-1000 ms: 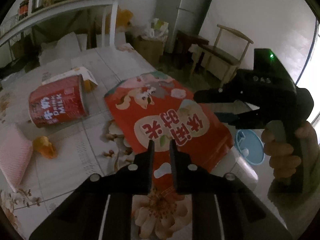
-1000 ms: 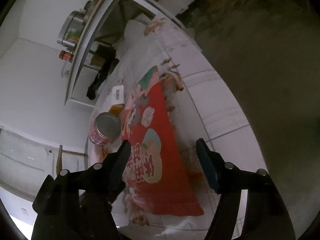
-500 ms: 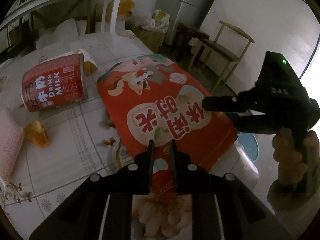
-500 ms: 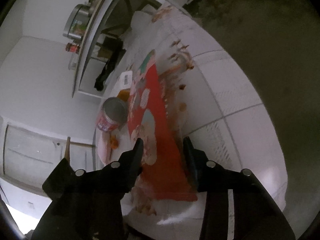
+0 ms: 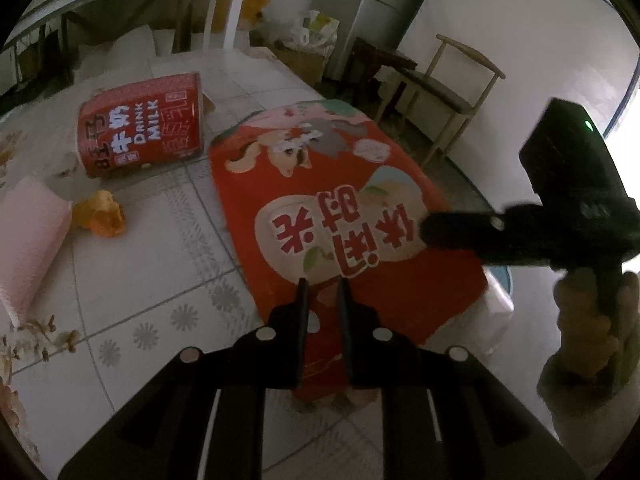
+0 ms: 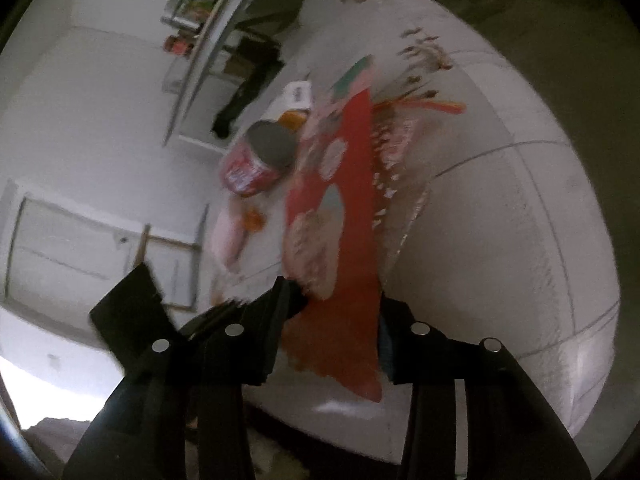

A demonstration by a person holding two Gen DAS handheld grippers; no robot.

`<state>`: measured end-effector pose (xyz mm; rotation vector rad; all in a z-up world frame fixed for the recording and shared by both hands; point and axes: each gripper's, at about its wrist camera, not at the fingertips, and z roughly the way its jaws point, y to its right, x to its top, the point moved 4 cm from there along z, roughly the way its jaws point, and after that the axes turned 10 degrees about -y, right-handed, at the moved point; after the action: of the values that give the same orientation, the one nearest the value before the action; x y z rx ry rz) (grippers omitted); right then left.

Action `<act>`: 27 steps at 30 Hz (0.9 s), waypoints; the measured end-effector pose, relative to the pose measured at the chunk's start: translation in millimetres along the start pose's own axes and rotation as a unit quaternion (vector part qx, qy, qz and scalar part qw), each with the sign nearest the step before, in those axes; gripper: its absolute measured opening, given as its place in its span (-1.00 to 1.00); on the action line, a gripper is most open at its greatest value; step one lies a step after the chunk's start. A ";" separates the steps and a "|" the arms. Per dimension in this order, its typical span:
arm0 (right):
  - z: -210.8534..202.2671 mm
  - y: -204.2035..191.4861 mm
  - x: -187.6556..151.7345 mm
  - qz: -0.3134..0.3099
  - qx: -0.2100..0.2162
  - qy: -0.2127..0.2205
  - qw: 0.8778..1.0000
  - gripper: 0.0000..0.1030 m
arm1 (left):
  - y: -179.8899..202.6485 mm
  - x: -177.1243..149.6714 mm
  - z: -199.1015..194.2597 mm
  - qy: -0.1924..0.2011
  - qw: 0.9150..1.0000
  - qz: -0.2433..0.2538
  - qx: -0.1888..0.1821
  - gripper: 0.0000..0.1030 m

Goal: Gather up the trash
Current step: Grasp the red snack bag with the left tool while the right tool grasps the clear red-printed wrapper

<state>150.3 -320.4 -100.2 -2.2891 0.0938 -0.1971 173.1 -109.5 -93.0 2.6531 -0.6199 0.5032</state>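
The right gripper (image 6: 336,300) straddles the near edge of the big red snack bag (image 5: 340,200), jaws half-closed around the flap though I cannot tell whether the pads bite; the left gripper (image 5: 322,292) hovers over the bag, jaws nearly closed on nothing. The bag lies flat at the tiled table (image 5: 160,280) edge. It looks light, thin and crinkly-slick, so pinching that overhanging edge seems best.
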 end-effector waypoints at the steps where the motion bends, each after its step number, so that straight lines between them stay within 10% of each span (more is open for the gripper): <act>1: 1.1 1.7 3.0 0.005 -0.005 0.007 1.000 -0.21 | 1.1 -0.9 0.2 -0.001 1.000 0.002 0.001 -0.75; 9: -2.1 -26.1 0.3 -0.045 -0.042 0.054 0.997 -0.91 | -4.7 -6.5 -8.4 0.009 1.000 -0.010 -0.003 -0.75; 14: 0.3 -45.0 -6.4 -0.085 -0.077 0.061 0.991 -0.91 | -9.4 -9.4 -12.9 0.009 1.000 -0.020 -0.004 -0.75; 23: 20.5 -42.4 -16.7 -0.052 -0.007 0.023 0.998 -0.92 | -13.0 -18.3 -47.6 0.051 0.999 0.001 -0.009 -0.64; 27: 16.9 -31.2 -16.6 -0.017 -0.015 0.018 1.000 -0.41 | -0.9 -29.4 -48.7 0.051 0.998 0.046 0.001 -0.37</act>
<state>137.1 -285.1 -89.8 -2.3194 0.0768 -0.2567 136.4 -77.8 -63.2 2.5902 -0.7114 0.6616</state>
